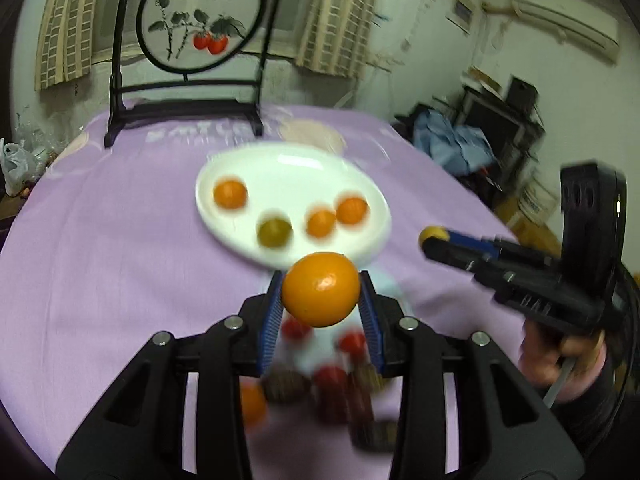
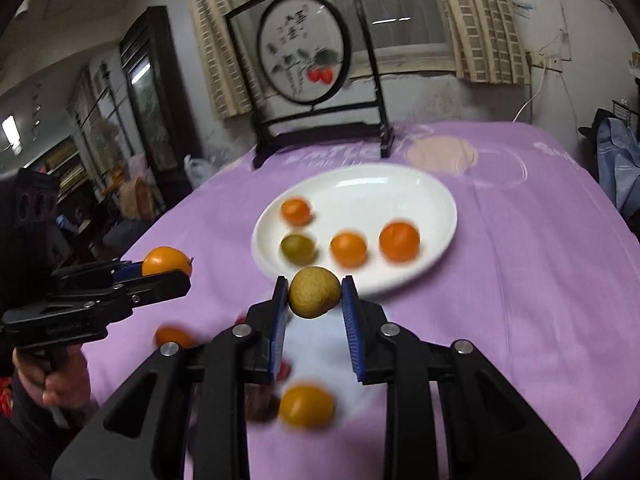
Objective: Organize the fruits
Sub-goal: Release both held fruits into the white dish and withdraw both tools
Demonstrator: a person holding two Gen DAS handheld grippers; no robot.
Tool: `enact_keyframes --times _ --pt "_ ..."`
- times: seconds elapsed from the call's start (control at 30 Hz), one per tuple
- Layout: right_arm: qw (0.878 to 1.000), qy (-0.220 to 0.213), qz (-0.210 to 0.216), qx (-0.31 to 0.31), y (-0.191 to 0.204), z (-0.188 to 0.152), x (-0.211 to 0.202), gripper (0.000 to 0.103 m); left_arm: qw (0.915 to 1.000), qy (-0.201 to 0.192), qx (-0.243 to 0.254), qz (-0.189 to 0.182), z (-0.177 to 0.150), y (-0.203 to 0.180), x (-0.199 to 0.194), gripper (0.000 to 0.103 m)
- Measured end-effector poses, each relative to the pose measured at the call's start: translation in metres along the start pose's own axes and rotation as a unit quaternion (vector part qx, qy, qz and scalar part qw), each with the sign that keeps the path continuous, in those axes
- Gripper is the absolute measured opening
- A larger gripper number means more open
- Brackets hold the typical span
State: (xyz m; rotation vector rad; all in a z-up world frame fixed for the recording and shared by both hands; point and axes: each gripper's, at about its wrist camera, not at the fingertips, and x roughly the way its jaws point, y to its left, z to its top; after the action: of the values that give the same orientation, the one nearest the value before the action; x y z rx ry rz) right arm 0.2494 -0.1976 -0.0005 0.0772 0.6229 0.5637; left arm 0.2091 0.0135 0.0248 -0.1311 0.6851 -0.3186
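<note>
Left gripper [image 1: 320, 300] pinched an orange [image 1: 321, 289] at center frame; right gripper [image 2: 315, 300] clamped a longan [image 2: 315, 292], plate [image 2: 420, 188] just above.

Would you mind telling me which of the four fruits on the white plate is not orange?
The greenish-yellow fruit at the plate's near edge, left of the middle orange one; the other three are orange.

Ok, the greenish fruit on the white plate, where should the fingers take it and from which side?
Grip the greenish fruit across its widest middle, coming from above. It is round, and the orange fruit sits close beside it on the white plate, so a low sideways approach looks cramped.
</note>
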Motion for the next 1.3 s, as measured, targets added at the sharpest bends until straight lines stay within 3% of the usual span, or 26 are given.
enact_keyframes --times 0.2,0.43,0.5,0.53,0.6,0.73,1.0,1.1,1.23,1.3 --pt "0.999 0.020 -0.023 0.022 -0.021 0.023 0.060 0.027 0.9983 0.021 -0.051 0.019 0.056 0.028 0.075 0.037" --pt "0.999 0.037 -0.034 0.006 -0.024 0.024 0.079 0.029 0.9936 0.076 -0.065 0.051 0.062 0.039 0.119 0.037" --pt "0.999 0.041 -0.031 0.002 -0.023 0.024 0.079 0.040 0.9931 0.078 -0.067 0.057 0.061 0.039 0.117 0.043" --pt "0.999 0.042 -0.032 0.003 -0.022 0.024 0.077 0.044 0.9932 0.073 -0.065 0.063 0.060 0.039 0.115 0.058" --pt "0.999 0.034 -0.027 0.007 -0.022 0.024 0.070 0.054 0.9936 0.050 -0.057 0.084 0.062 0.037 0.103 0.072" --pt "0.999 0.026 -0.016 0.010 -0.021 0.024 0.054 0.056 0.9938 0.018 -0.050 0.097 0.063 0.032 0.078 0.086" --pt "0.999 0.042 0.008 -0.033 0.005 0.008 0.030 0.056 0.9920 0.017 -0.039 0.119 0.055 0.040 0.056 0.091" --pt "0.996 0.073 0.002 -0.051 0.009 -0.009 0.025 0.056 0.9912 0.010 -0.052 0.122 0.046 0.054 0.041 0.093" --pt "0.993 0.113 0.029 -0.033 0.001 -0.034 0.018 0.056 0.9837 0.013 -0.064 0.168 0.030 0.077 0.031 0.095" --pt "0.991 0.122 0.041 -0.029 -0.001 -0.043 0.013 0.056 0.9823 0.019 -0.077 0.170 0.025 0.088 0.029 0.095"
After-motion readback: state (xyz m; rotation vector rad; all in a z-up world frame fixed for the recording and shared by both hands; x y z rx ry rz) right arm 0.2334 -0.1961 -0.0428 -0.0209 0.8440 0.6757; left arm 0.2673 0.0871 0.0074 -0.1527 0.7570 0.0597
